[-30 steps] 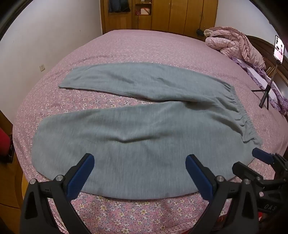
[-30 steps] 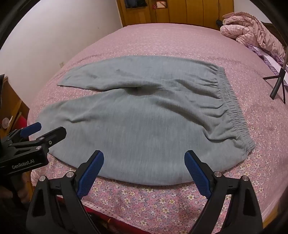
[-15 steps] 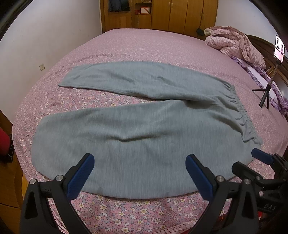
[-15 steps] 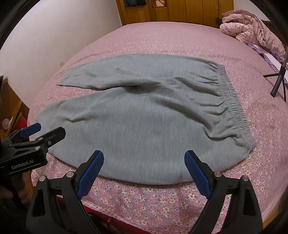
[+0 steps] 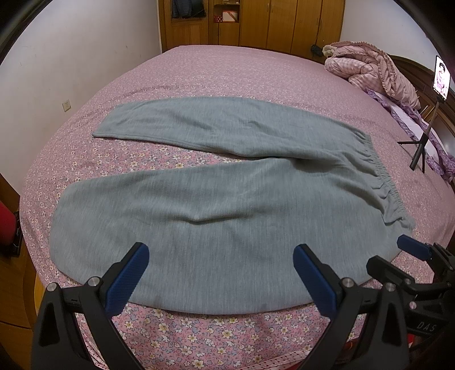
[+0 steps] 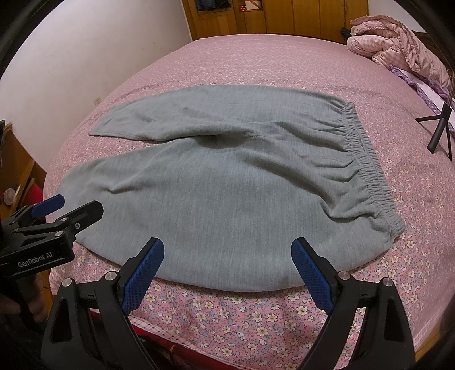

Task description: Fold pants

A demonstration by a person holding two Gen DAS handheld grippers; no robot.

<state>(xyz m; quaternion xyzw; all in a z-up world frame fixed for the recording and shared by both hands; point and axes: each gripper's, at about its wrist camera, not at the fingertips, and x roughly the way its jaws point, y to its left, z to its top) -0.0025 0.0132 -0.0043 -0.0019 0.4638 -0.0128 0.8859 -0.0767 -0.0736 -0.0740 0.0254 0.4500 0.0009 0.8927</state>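
Note:
Grey pants (image 5: 221, 205) lie flat on the bed, legs spread apart to the left, elastic waistband (image 5: 378, 176) at the right. They also show in the right wrist view (image 6: 227, 182), waistband (image 6: 366, 162) at the right. My left gripper (image 5: 219, 273) is open and empty, above the near leg's front edge. My right gripper (image 6: 227, 267) is open and empty, above the near edge close to the waistband. The right gripper shows at the right of the left wrist view (image 5: 409, 256); the left gripper shows at the left of the right wrist view (image 6: 68, 207).
The bed has a pink flowered sheet (image 5: 227, 74). A pink quilted jacket (image 5: 369, 68) lies at the far right corner. A phone on a tripod (image 5: 423, 142) stands at the right. Wooden wardrobes (image 5: 256, 22) stand beyond the bed. The bed's front edge (image 6: 227, 335) is just below my grippers.
Both grippers stay open and nearly still. The view has shifted very slightly; the pants have not moved.

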